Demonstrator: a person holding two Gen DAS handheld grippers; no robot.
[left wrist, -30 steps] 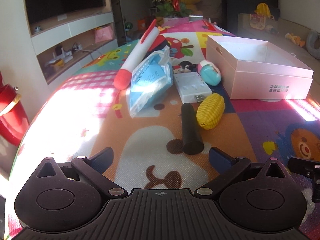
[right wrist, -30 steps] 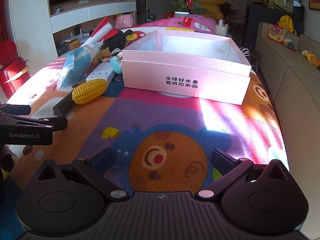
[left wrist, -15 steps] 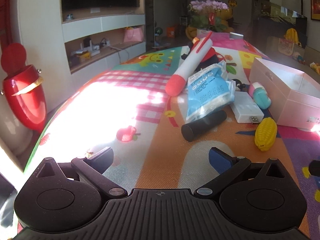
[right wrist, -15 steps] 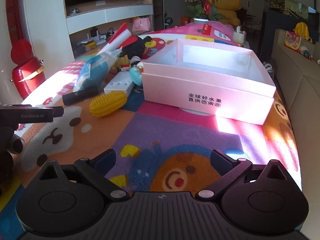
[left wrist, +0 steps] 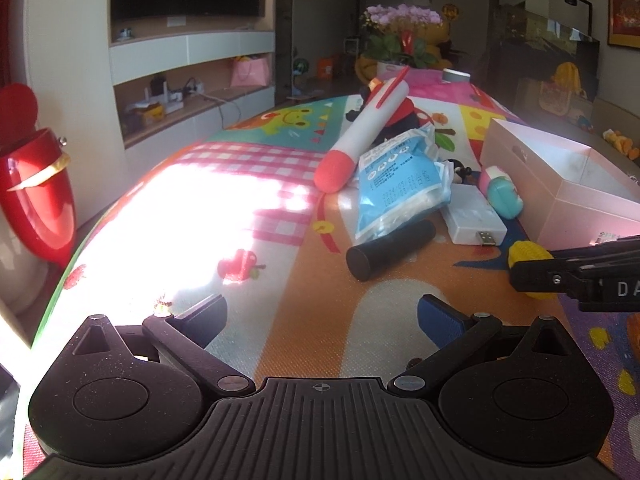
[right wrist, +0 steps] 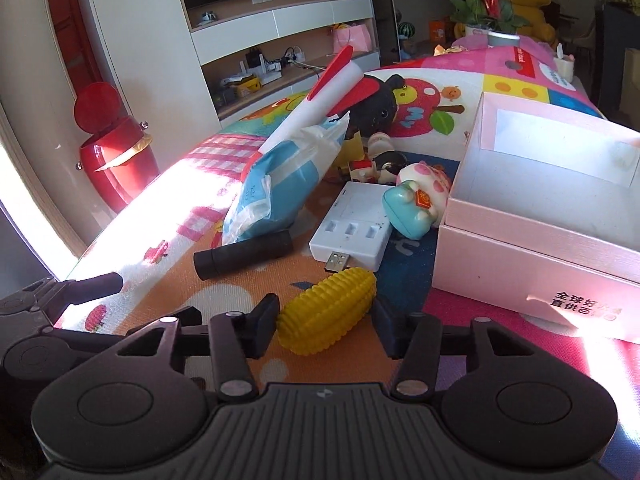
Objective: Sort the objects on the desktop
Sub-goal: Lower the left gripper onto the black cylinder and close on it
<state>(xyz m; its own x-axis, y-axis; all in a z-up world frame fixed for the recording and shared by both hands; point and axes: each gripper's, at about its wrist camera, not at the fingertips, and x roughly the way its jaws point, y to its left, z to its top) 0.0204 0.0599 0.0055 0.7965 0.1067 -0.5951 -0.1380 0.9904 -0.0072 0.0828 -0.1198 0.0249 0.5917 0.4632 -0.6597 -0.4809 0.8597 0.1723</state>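
While the left hand-held gripper (left wrist: 322,310) hangs wide open and empty, the right hand-held gripper (right wrist: 326,320) straddles the toy corn (right wrist: 327,311), its jaws part open, not gripping.

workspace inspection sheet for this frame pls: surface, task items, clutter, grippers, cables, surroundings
Surface: cartoon-print play mat, strong sun patch on its left side.
Job's things: yellow corn toy between the right jaws; black cylinder, white charger box with USB plug, blue packet, giant pen, teal piggy toy, all loose beside the open pink box.
Clutter: black plush and small figurines behind the pile.
Grippers: right gripper jaws flank the corn, contact unclear; left gripper open, empty.
Cables: cables on the wall shelf.
Surroundings: red bin, TV, flowers.
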